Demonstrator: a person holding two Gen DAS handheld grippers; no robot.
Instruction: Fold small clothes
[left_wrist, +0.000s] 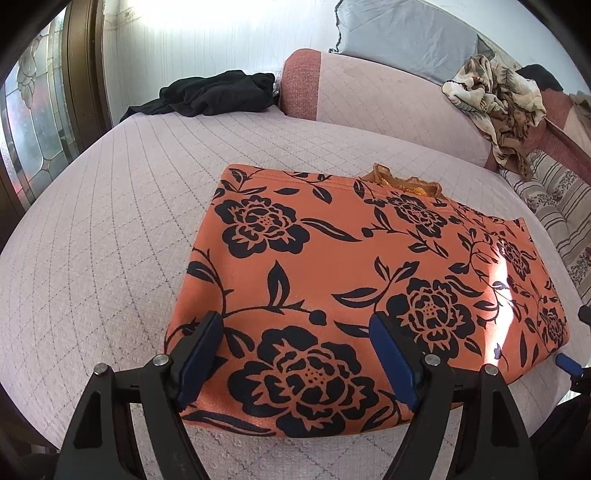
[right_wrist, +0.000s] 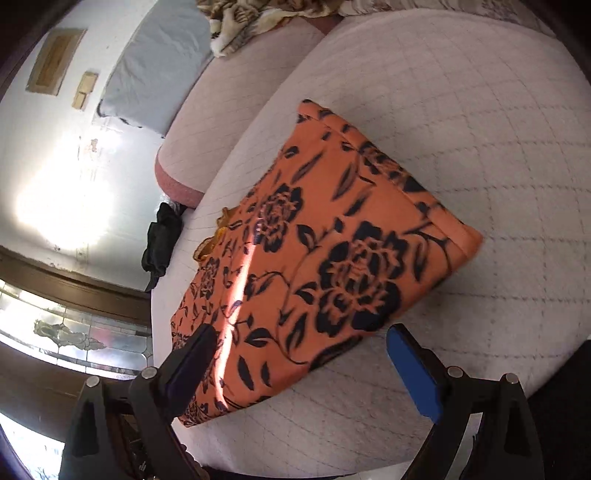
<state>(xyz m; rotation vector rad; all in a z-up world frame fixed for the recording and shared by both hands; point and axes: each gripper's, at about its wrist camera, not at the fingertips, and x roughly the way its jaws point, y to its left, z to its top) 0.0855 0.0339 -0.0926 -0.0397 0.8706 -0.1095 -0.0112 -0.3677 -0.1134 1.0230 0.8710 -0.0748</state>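
your left claw (left_wrist: 295, 354) and right claw (right_wrist: 299, 363) gape empty; the orange floral garment (left_wrist: 332, 266) looks soft, light, floppy: pinch its lower-frame hem corners.

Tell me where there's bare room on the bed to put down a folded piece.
Free: the quilt left of the orange garment, up to the black clothes; also the strip between garment and bolster. Crowded: the right, with the crumpled floral cloth.

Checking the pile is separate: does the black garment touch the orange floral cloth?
Apart. Left wrist view shows bare quilted cover between black garment and orange floral cloth.
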